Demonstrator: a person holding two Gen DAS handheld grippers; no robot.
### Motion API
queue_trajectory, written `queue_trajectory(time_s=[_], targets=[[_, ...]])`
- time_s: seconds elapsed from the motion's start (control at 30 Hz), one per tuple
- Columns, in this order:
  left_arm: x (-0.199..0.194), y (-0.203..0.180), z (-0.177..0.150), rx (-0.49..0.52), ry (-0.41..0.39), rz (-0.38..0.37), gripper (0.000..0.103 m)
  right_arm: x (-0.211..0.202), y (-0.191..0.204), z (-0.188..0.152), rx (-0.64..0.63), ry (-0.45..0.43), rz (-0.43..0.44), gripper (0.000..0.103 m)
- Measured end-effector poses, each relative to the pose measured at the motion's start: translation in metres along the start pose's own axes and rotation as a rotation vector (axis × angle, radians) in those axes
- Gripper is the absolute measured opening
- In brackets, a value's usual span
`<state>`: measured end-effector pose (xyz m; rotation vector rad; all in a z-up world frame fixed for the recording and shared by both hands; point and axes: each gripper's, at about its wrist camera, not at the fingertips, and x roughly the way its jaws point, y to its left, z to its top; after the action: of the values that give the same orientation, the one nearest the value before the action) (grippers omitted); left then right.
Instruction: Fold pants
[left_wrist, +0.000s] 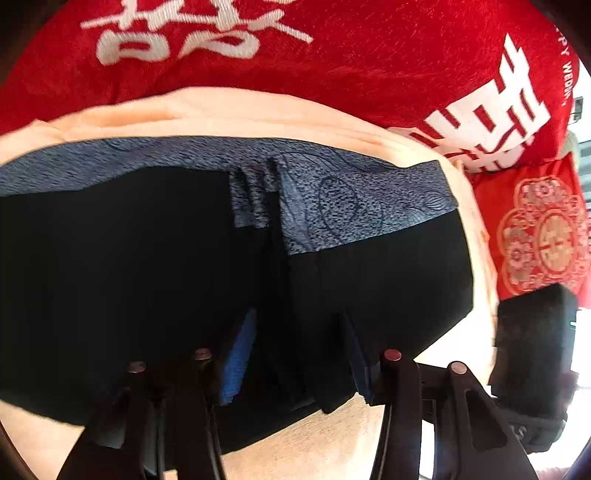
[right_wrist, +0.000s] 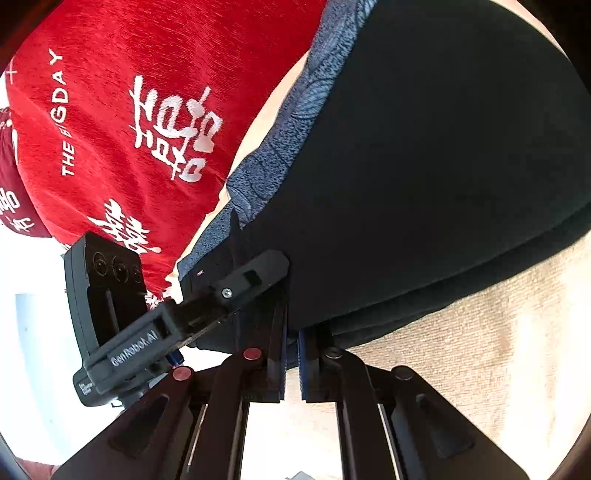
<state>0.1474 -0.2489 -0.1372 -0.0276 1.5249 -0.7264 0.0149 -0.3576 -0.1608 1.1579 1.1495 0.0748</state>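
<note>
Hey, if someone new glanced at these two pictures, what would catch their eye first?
The black pants with a blue-grey patterned waistband fill the middle, lying on a peach cloth. Behind lies a bright red cloth with white lettering. The left gripper straddles the pants' near edge.

Both wrist views look steeply down, very near, sharing the black pants (left_wrist: 110, 277) and red cloth (right_wrist: 147, 74).

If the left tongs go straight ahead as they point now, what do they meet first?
Most likely the black pants with the grey-blue patterned waistband: the left tongs already straddle a black fabric fold, though depth stays unclear.
</note>
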Motion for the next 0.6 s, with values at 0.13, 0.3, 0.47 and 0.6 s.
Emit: queue_trajectory(time_s=[0.13,0.3,0.47,0.6], targets=[[-0.023,-0.008,0.002,0.009,-0.046,0.075,0.051,-0.017,0.021,-0.003,-0.098,0.067,-0.095,0.034],[-0.046,-0.026,0.012,0.046,-0.098,0.092,0.052,-0.082,0.039,0.014,-0.267,-0.022,-0.174,0.046],[-0.03,-0.061,0.036,0.093,-0.117,0.077,0.052,-0.122,-0.008,0.099,-0.119,-0.156,-0.207,0.046],[0.002,-0.069,0.048,0.102,-0.102,0.166,0.052,-0.107,-0.027,0.146,-0.111,-0.15,-0.254,0.027]])
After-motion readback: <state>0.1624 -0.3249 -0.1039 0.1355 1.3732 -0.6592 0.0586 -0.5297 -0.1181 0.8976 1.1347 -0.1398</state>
